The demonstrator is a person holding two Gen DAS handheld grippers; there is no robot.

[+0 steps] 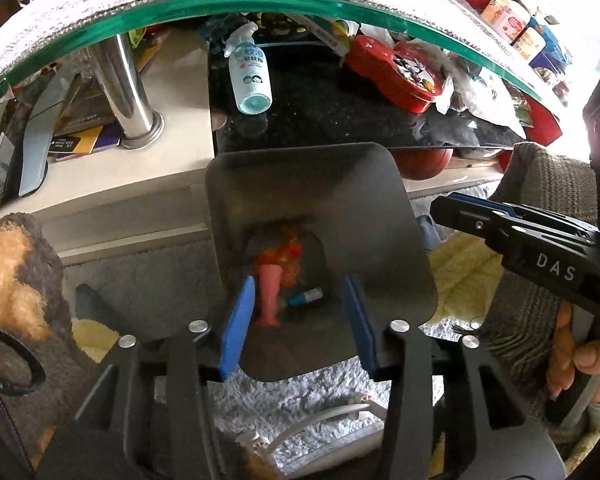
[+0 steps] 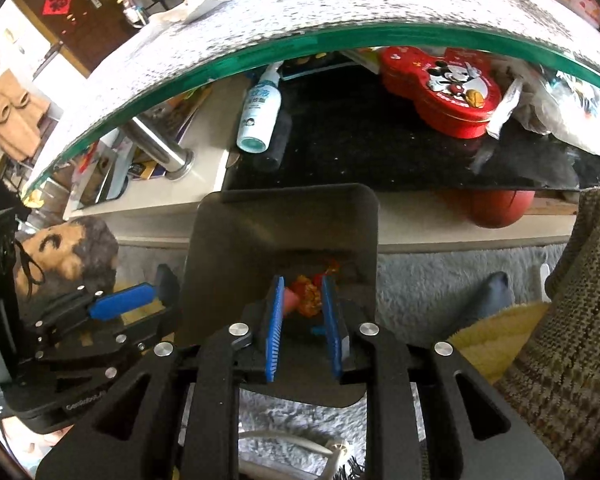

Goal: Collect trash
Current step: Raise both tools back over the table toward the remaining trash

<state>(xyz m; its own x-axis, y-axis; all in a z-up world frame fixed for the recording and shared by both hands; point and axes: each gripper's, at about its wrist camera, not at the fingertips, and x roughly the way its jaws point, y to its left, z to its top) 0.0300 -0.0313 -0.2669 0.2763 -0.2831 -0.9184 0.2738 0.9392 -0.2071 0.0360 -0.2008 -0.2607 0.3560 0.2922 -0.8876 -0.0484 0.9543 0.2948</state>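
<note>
We hold both grippers over the dark bin, our left gripper spread with nothing between its pads, our right gripper also apart and empty, while below them lies the trash, the pink piece running lengthwise away from us.

grey rug, black bin on it
</note>
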